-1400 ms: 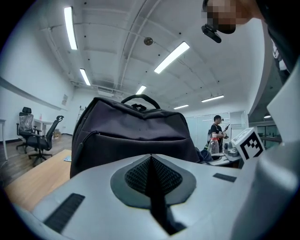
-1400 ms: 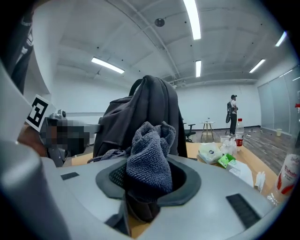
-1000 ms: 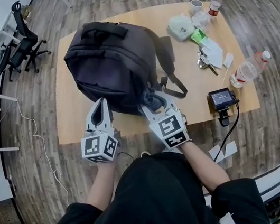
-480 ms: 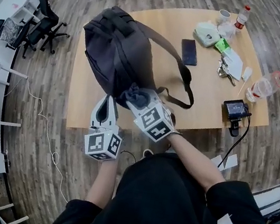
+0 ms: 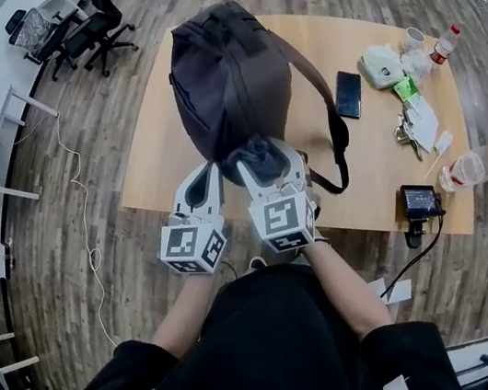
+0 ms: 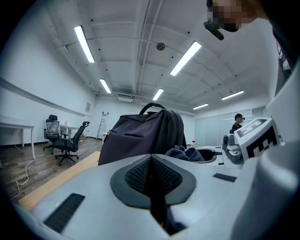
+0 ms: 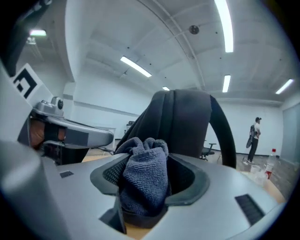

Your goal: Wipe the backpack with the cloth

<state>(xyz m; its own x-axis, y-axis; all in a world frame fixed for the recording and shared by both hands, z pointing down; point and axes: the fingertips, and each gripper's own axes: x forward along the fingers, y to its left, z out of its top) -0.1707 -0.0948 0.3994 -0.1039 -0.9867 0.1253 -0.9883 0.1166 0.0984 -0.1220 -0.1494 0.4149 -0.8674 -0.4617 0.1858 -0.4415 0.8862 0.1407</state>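
Head view: my right gripper (image 5: pixel 266 167) clamps the cloth (image 5: pixel 253 154) at the near end of the backpack (image 5: pixel 232 75) on the table (image 5: pixel 375 194); my left gripper (image 5: pixel 209 174), jaws together and empty, sits just beside it.

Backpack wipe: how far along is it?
Done: the right gripper has the cloth clamped in its jaws. In hand: the cloth seems pressed on the near end of the backpack. Remaining: no wiped area shows, so likely most of it. The left gripper is shut, empty.
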